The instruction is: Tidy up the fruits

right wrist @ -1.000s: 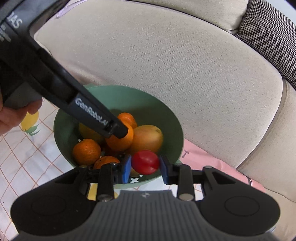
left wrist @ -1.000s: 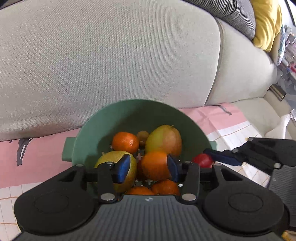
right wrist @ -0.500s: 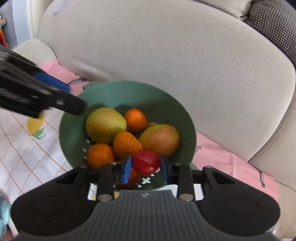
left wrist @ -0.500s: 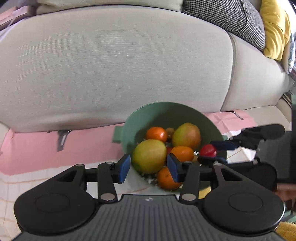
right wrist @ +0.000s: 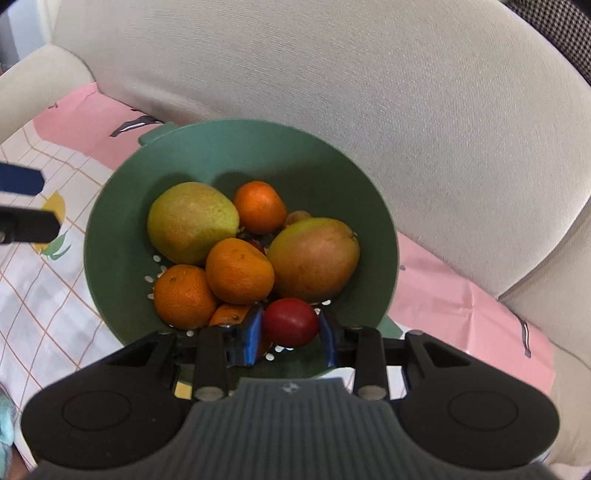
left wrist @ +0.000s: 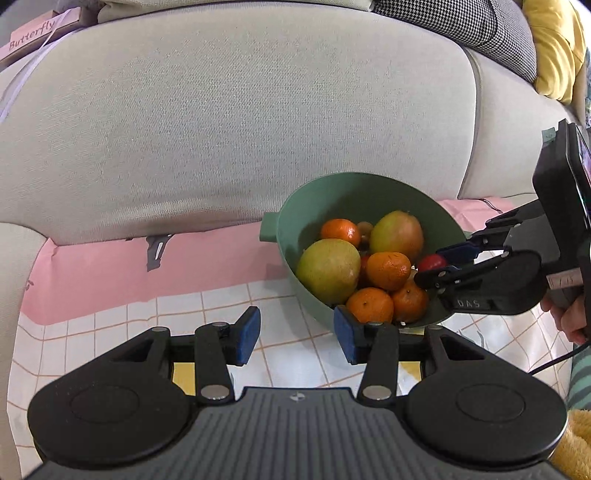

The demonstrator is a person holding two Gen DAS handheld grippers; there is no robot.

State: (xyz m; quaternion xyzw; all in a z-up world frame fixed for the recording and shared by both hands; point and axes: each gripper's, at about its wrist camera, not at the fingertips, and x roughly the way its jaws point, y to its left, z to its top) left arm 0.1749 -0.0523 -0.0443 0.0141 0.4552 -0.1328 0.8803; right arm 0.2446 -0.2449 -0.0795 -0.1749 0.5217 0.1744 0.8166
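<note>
A green colander bowl (right wrist: 110, 236) sits on a sofa seat and holds two mangoes (right wrist: 192, 221), several oranges (right wrist: 240, 271) and smaller fruits. My right gripper (right wrist: 290, 328) is shut on a small red fruit (right wrist: 290, 321) and holds it over the bowl's near rim. The left wrist view shows the same bowl (left wrist: 295, 214), the right gripper (left wrist: 439, 264) and the red fruit (left wrist: 431, 263). My left gripper (left wrist: 295, 334) is open and empty, low over the cloth, left of and in front of the bowl.
A pink and white checked cloth (left wrist: 110, 273) covers the seat. The beige sofa back (left wrist: 236, 122) rises right behind the bowl. A checked cushion (left wrist: 461, 26) and a yellow cushion (left wrist: 554, 48) lie up at the right. A hand (left wrist: 569, 314) holds the right gripper.
My left gripper let go of an orange in the bowl, opened and drew back to the left. My right gripper moved closer over the bowl with the red fruit still held.
</note>
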